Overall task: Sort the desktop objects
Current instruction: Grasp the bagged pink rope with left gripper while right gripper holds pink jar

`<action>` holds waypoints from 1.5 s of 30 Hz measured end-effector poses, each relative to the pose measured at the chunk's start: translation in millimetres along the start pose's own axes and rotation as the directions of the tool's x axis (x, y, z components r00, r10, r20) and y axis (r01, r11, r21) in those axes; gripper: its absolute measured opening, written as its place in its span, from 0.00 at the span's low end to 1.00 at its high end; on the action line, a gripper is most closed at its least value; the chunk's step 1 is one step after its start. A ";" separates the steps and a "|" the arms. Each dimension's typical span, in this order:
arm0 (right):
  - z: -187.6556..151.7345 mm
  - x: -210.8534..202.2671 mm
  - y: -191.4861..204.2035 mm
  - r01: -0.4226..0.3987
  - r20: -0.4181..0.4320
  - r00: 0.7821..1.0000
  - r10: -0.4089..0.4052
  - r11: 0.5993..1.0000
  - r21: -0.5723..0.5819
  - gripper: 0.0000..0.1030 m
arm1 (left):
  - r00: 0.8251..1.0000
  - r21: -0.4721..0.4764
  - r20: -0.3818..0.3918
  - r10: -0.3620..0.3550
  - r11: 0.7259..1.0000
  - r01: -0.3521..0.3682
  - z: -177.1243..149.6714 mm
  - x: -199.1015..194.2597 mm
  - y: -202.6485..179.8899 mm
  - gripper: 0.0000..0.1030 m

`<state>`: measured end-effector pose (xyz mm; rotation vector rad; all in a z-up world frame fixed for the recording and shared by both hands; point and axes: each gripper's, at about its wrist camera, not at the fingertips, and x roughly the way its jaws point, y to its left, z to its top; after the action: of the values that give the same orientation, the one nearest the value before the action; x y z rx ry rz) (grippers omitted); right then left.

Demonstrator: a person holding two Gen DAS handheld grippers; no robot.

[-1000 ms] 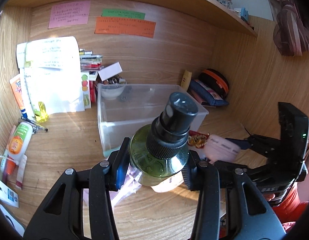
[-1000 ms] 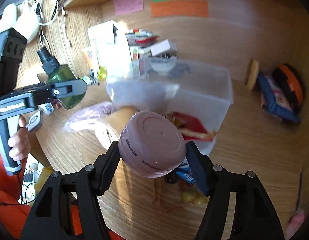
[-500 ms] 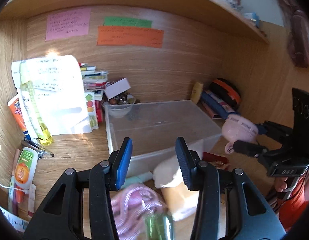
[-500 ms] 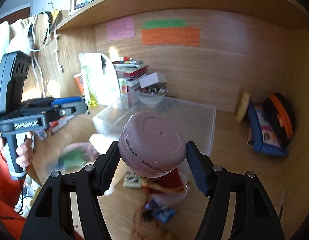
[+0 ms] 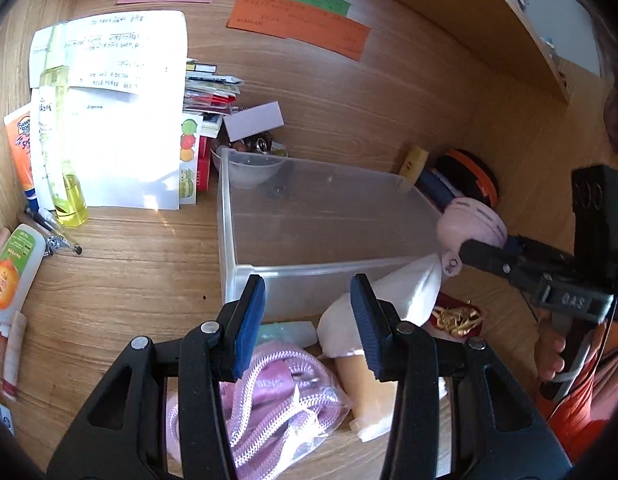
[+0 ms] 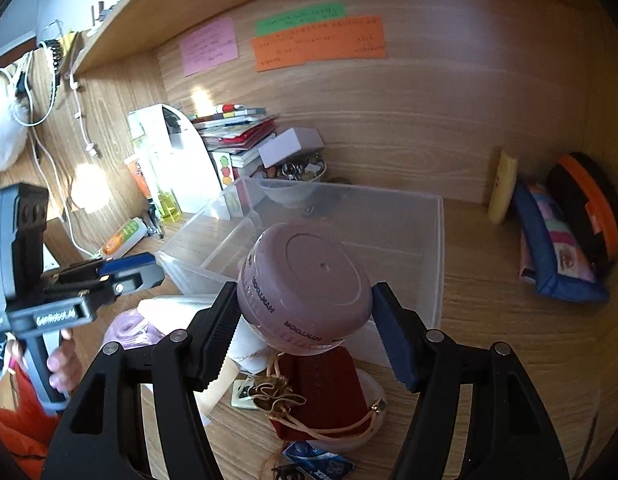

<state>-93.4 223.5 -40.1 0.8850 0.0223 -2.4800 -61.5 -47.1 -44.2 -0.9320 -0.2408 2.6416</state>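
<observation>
Right tool: the right tool (image 6: 305, 316) is pinched on a round pale-pink plastic jar (image 6: 305, 292), gripped at its sides with the flat base turned toward the camera.
Jar position: the jar is held in the air over the near edge of a clear rectangular plastic bin (image 6: 425, 248); in the left wrist view it (image 5: 473, 226) is seen at the bin's right corner.
Left tool: the left tool (image 5: 307, 320) is spread, and nothing is gripped between its blue-padded fingers (image 5: 249, 320).
Below the left tool: a clear bag of pink-and-white cord (image 5: 277, 404) and a cream-and-tan wrapped item (image 5: 361, 376) are seen lying on the wooden worktop (image 5: 121, 280), just in front of the bin (image 5: 329, 216).
Bin contents: no item is seen inside it.
Below the jar: a dark-red drawstring pouch with gold cord (image 6: 321, 392) is seen on the worktop.
Left side: a tall yellow-liquid bottle (image 5: 63, 160) is stood upright against white papers (image 5: 121, 104); an orange-labelled white tube (image 5: 9, 272) is laid beside it.
</observation>
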 end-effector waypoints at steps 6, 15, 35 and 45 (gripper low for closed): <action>-1.0 4.7 -1.5 -0.004 -0.011 1.000 0.004 1.000 0.010 0.61 | 1.000 0.030 0.002 0.024 0.999 -0.024 -5.3 -6.8 -1.4 0.43; -4.5 1.9 -1.3 -0.014 -0.006 1.000 0.014 1.000 0.026 0.61 | 0.998 0.031 0.015 0.064 0.997 -0.064 -4.0 -30.2 16.5 0.52; -12.1 -1.7 -2.9 -0.027 -0.020 0.999 0.028 0.999 0.024 0.61 | 0.958 0.298 -0.284 0.037 0.953 0.051 -37.2 30.0 16.8 0.90; -11.6 1.4 0.2 -0.033 -0.025 0.999 0.034 0.999 0.025 0.61 | 0.952 0.264 -0.307 0.013 0.962 0.072 -41.5 35.3 23.3 0.69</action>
<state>-87.4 224.8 -50.1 0.9199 -0.0136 -2.4424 -66.9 -54.1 -102.8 -1.2072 0.1795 2.3765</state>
